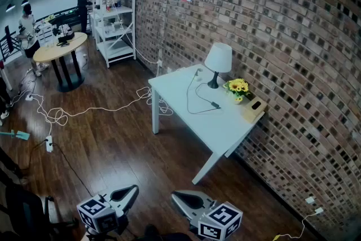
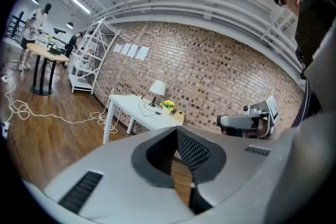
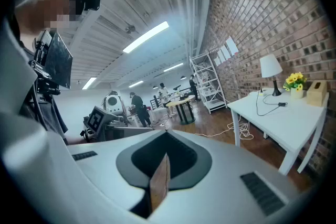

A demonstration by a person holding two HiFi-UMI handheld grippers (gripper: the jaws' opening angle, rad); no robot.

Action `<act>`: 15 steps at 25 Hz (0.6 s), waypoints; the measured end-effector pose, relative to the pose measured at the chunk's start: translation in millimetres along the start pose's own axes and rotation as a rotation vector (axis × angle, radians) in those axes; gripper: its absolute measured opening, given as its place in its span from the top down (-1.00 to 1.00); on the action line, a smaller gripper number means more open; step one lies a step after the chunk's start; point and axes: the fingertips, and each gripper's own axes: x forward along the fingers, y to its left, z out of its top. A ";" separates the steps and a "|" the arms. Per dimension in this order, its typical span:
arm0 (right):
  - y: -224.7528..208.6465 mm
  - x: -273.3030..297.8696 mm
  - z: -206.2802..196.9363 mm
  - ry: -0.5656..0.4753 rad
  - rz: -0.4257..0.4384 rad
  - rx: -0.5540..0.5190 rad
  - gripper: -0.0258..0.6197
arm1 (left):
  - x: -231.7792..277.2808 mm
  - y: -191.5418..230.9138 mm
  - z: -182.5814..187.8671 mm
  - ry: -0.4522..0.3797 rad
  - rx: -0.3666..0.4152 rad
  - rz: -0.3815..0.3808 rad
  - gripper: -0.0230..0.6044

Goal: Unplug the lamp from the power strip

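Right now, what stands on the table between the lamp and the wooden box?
A bunch of yellow flowers stands between the lamp and the wooden box; the head view shows it best.

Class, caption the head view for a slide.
Left hand-held gripper and right hand-held gripper face the distant white table bearing the lamp.

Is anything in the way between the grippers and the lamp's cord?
Nothing visible. Bare wooden floor lies between the left gripper, the right gripper and the white table. A loose white cable lies off to the side.
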 end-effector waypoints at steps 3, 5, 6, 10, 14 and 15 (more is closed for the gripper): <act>14.4 26.6 -5.6 0.039 0.031 -0.046 0.94 | -15.9 27.5 1.8 -0.016 -0.010 0.021 0.88; 23.1 43.9 -11.5 0.069 0.046 -0.076 0.94 | -27.5 45.7 0.6 -0.025 -0.026 0.042 0.88; 27.1 52.2 -13.1 0.079 0.053 -0.082 0.94 | -33.0 53.0 0.3 -0.026 -0.036 0.051 0.88; 40.6 75.6 -12.7 0.093 0.084 -0.086 0.94 | -47.5 70.6 1.0 -0.043 -0.039 0.071 0.88; 42.6 85.3 -8.9 0.100 0.096 -0.097 0.94 | -51.2 78.3 6.7 -0.061 -0.036 0.082 0.88; 41.4 86.1 -7.3 0.102 0.095 -0.095 0.94 | -50.6 78.5 7.9 -0.060 -0.031 0.082 0.88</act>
